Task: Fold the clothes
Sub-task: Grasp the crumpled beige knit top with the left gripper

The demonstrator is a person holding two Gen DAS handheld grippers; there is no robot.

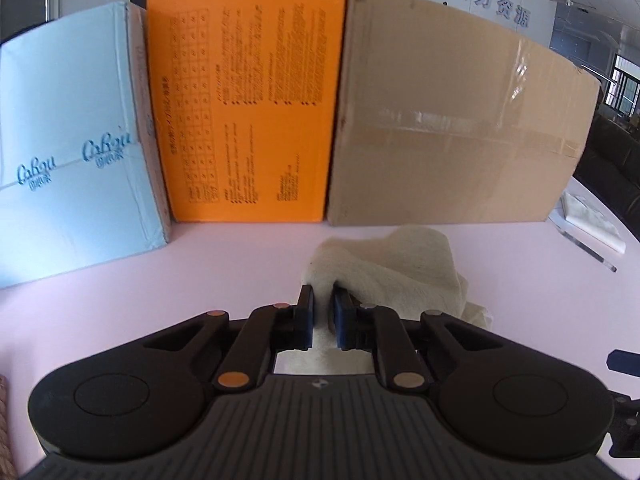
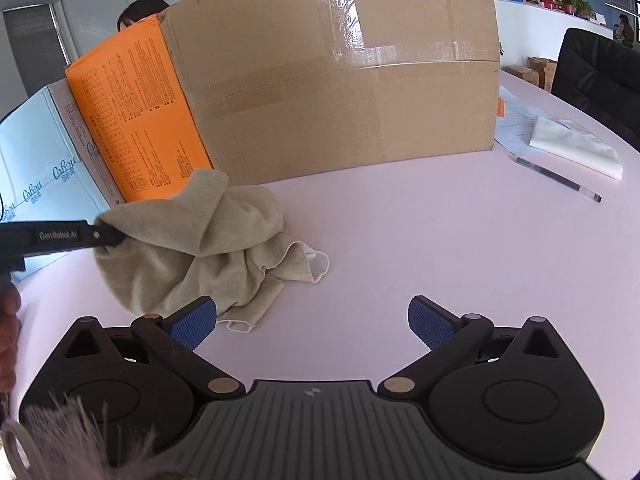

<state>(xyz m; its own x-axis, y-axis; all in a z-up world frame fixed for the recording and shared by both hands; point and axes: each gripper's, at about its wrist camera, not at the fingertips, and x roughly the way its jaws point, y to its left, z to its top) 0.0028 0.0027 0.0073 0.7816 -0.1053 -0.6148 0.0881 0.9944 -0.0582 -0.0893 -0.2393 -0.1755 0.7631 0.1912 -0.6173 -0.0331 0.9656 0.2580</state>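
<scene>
A crumpled beige cloth (image 2: 208, 240) lies on the pink table (image 2: 400, 240) in front of the boxes. My left gripper (image 1: 323, 304) is shut on an edge of the cloth (image 1: 392, 268) and lifts that part slightly. It shows in the right wrist view as a black arm (image 2: 60, 236) coming in from the left and pinching the cloth. My right gripper (image 2: 312, 316) is open and empty just above the table. Its left fingertip (image 2: 196, 318) is next to the cloth's near hem; I cannot tell if they touch.
A light blue box (image 1: 68, 168), an orange box (image 1: 248, 112) and a brown cardboard box (image 1: 452, 120) stand in a row at the back. A pen (image 2: 560, 178), papers and a folded white cloth (image 2: 576, 146) lie at the right. A black chair (image 2: 600, 68) stands beyond.
</scene>
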